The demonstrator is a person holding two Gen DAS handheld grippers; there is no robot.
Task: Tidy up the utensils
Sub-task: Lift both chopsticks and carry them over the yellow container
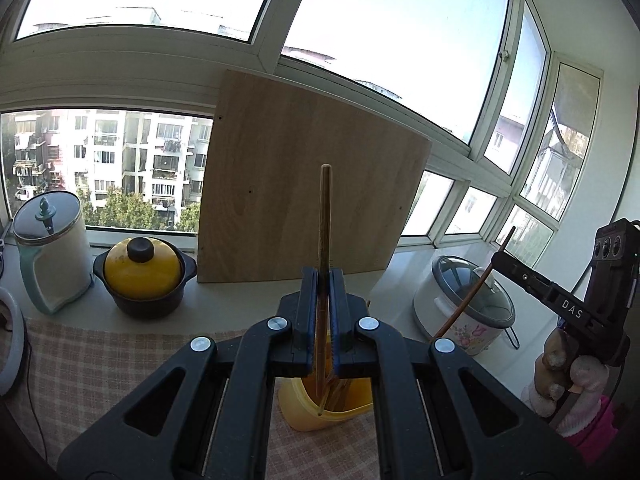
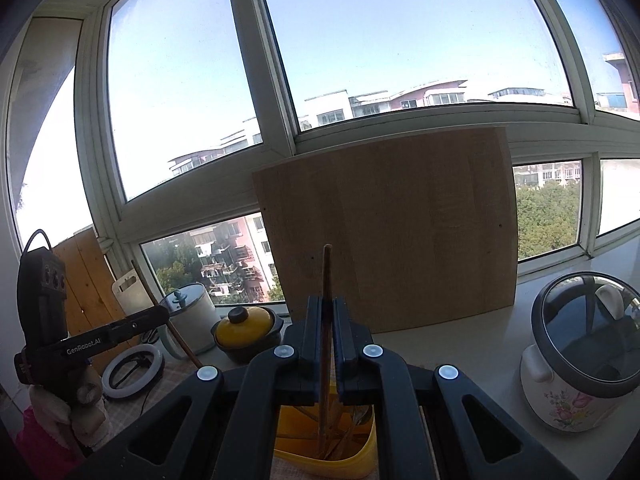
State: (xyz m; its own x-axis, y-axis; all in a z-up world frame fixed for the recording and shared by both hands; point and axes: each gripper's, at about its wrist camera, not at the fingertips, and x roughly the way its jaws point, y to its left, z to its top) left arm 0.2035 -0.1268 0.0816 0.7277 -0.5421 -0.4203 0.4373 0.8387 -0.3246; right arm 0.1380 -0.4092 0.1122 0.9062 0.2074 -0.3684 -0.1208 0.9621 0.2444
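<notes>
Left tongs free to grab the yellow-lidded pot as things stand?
Probably not: the left tongs are shut on a chopstick over the yellow holder. The path to the pot looks clear.

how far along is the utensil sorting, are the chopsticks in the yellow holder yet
Partly. The yellow holder already has several utensils standing in it. In hand: the left gripper is shut on one chopstick and the right gripper on another chopstick, both with lower ends at the holder's mouth. Left: release them; any other loose utensils aren't visible.

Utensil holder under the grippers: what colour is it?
Yellow. The utensil holder shows best in the left wrist view.
</notes>
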